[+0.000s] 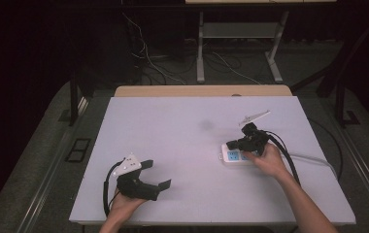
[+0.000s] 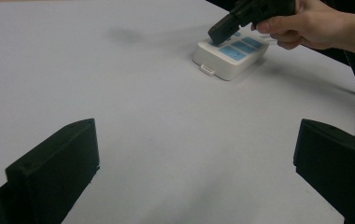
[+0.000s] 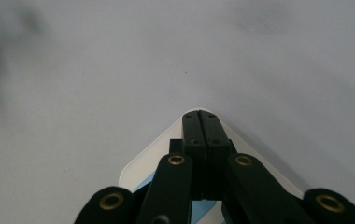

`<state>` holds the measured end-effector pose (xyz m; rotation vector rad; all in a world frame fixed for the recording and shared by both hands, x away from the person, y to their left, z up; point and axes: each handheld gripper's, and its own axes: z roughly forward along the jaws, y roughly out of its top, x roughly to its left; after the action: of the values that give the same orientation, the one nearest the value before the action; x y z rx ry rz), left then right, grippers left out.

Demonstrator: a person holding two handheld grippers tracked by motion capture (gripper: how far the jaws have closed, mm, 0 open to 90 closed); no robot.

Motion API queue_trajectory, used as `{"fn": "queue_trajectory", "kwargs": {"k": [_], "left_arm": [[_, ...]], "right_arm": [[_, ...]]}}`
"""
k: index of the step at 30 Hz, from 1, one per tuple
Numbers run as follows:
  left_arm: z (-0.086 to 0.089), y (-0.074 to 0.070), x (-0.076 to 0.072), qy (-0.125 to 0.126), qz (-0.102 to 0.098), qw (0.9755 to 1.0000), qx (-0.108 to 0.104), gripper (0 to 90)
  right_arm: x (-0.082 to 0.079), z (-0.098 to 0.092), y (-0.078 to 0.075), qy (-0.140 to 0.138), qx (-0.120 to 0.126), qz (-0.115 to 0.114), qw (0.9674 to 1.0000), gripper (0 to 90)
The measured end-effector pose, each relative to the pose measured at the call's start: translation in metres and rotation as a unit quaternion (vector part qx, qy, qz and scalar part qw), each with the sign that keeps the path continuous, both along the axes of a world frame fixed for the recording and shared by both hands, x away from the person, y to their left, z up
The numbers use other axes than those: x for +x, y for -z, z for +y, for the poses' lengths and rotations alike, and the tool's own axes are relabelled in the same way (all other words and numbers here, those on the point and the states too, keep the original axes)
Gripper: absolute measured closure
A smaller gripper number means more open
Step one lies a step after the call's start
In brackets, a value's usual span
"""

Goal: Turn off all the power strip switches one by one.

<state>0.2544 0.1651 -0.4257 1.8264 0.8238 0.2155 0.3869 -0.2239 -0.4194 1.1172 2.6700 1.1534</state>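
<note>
The right gripper [image 1: 233, 144], jaws together, seems to press the power strip [image 1: 235, 156]; the left gripper [image 1: 156, 174] gapes empty over the open table [image 1: 182, 141].

we see a white power strip [image 1: 236, 157] with blue socket faces. it lies flat on the table's right half.

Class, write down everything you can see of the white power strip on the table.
The power strip is a white, plastic-looking block with rounded corners and blue socket panels on top. A small tab juts from one end. It lies flat on the table's right half. The right gripper's shut jaws point down at its top, seemingly touching. A white cable trails rightward.
</note>
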Motion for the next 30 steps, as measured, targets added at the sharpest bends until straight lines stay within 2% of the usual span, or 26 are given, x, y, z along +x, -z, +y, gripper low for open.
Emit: {"fn": "queue_trajectory", "kwargs": {"k": [2,5,12,23,26,30], "left_arm": [[0.000,0.000,0.000,-0.001,0.000,1.0000,-0.001,0.0],[0.000,0.000,0.000,0.001,-0.001,1.0000,-0.001,0.0],[-0.001,-0.001,-0.001,0.002,-0.002,1.0000,-0.004,0.0],[-0.001,-0.001,-0.001,-0.001,-0.002,1.0000,-0.008,0.0],[-0.001,-0.002,-0.001,-0.002,-0.002,0.9999,-0.010,0.0],[0.000,-0.002,-0.002,-0.003,-0.003,1.0000,-0.009,0.0]], "right_arm": [[-0.003,-0.001,-0.002,0.001,-0.001,-0.002,1.0000,90.0],[-0.007,-0.004,-0.009,0.004,0.011,-0.010,0.9999,89.4],[-0.018,-0.015,-0.026,0.024,0.018,-0.019,0.9994,74.0],[-0.047,-0.041,-0.044,0.072,0.054,-0.034,0.9953,31.9],[-0.056,-0.046,-0.046,0.083,0.059,-0.038,0.9941,14.7],[-0.070,-0.053,-0.047,0.084,0.064,-0.048,0.9932,0.4]]}}
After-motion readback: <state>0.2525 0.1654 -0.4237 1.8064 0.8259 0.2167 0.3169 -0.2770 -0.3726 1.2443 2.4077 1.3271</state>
